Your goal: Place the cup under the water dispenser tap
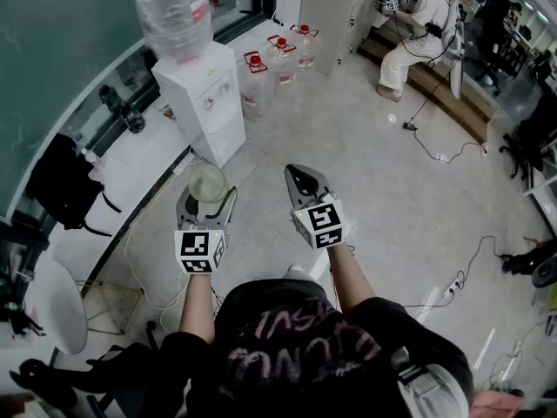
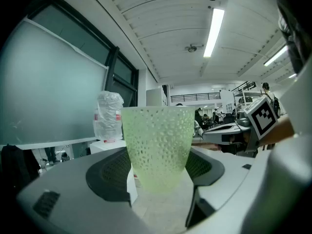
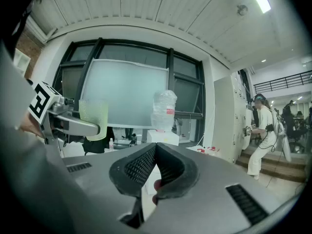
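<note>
A pale green dimpled cup (image 1: 207,179) stands upright between the jaws of my left gripper (image 1: 209,195), which is shut on it. In the left gripper view the cup (image 2: 157,140) fills the middle, with both dark pads against its sides. The white water dispenser (image 1: 202,101), with a clear bottle (image 1: 174,11) on top, stands ahead and to the left against the wall, well apart from the cup. It also shows behind the cup as the dispenser (image 2: 109,126). My right gripper (image 1: 300,174) hangs beside the left one, shut with nothing in it; its tips meet (image 3: 155,150).
Several water jugs (image 1: 271,59) with red caps stand on the floor just right of the dispenser. A low white ledge (image 1: 130,168) runs along the glass wall at left, with a black bag (image 1: 61,185) on it. A person (image 1: 416,29) sits on steps at the far right. Cables (image 1: 444,151) lie on the floor.
</note>
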A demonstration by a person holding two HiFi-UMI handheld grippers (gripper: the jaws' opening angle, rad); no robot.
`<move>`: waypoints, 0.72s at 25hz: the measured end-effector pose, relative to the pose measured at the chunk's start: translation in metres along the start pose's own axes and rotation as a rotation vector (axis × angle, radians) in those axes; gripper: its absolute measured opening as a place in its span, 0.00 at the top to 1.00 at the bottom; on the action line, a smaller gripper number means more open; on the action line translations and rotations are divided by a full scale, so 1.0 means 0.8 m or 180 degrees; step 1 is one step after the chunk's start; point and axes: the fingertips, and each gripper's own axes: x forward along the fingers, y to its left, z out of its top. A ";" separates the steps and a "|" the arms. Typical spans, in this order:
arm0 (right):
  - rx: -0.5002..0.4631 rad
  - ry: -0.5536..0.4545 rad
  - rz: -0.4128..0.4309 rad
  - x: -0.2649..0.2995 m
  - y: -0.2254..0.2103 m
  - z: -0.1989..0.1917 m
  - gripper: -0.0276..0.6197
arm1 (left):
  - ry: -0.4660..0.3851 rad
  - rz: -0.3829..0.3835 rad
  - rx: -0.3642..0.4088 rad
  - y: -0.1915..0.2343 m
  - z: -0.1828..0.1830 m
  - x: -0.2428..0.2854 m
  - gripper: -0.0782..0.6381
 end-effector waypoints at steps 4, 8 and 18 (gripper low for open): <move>-0.0013 -0.0010 0.0001 0.007 0.001 0.000 0.94 | -0.0012 0.0008 -0.0003 0.005 -0.001 0.001 0.40; -0.0023 -0.0018 -0.0005 0.014 -0.001 0.003 0.94 | 0.0006 0.0006 -0.0001 0.009 -0.004 0.007 0.40; 0.0024 -0.0049 -0.0111 0.008 -0.010 0.005 0.94 | 0.0056 0.0011 -0.0054 0.018 -0.015 0.006 0.40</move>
